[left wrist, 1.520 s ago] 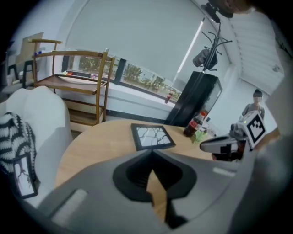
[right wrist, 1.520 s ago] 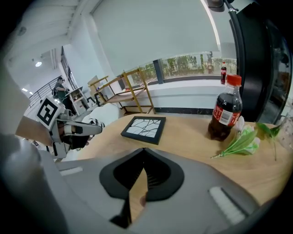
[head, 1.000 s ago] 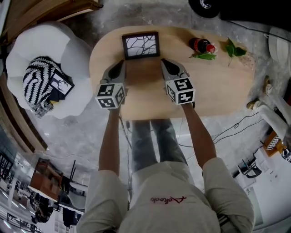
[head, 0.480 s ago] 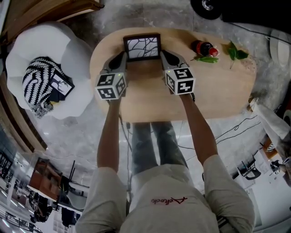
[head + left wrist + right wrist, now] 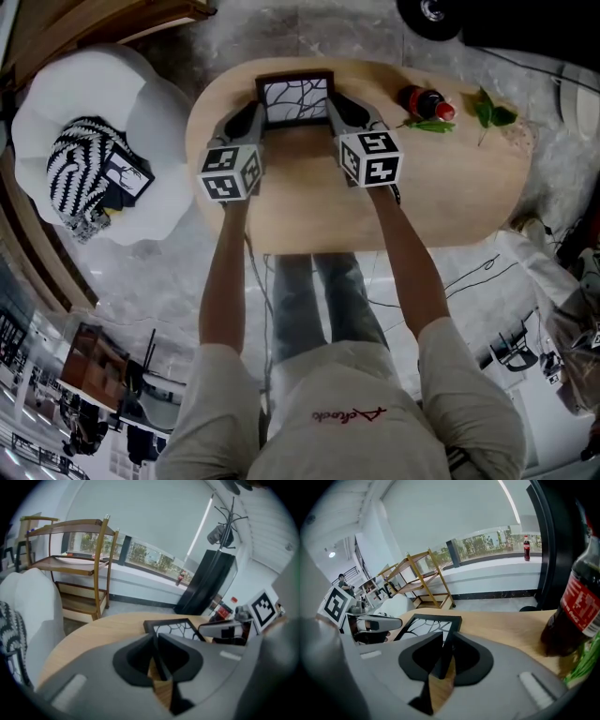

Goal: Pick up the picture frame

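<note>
Left hand-held gripper (image 5: 252, 112), jaws just opening, narrowly straddles the picture frame's (image 5: 294, 97) left edge; right hand-held gripper (image 5: 337, 103), likewise opening, straddles its right edge.

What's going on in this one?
A person at the wooden table holds a gripper in each hand. The left gripper and right gripper sit at either side of the picture frame. Their jaws have just been opening, each with a side edge of the frame between them. The frame is not lifted yet.
</note>
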`<state>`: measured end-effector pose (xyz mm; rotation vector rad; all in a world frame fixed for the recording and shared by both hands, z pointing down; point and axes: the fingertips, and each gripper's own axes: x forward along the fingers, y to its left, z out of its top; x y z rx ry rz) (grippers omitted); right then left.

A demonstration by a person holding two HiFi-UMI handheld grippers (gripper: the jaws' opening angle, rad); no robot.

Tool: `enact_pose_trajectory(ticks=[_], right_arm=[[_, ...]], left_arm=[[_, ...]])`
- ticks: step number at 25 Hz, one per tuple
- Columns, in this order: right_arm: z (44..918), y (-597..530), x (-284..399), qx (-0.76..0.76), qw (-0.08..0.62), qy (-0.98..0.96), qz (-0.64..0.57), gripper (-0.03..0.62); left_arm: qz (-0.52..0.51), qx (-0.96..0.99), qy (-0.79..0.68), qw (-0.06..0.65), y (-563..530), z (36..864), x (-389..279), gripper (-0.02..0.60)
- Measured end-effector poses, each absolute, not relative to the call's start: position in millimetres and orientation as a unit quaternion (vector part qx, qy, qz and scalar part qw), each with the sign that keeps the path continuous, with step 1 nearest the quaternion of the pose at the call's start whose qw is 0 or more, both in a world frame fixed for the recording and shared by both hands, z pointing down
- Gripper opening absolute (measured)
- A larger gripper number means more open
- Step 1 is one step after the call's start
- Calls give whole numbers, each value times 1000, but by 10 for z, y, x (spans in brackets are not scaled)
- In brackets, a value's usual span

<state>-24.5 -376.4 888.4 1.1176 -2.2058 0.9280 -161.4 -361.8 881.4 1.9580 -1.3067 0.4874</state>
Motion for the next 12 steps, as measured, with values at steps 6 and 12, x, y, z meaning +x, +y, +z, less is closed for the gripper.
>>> enact_pose_trajectory(ticks=[6,12], right_arm=[[8959,-3750,-212,411,254,-803,348,105],[8988,-3773,-219,408,258,-800,355,120]], left_arm=[[201,760,-494,372,-3601,8896,-1525,109],[216,753,-497,373,-3630,8950,-1493,117]])
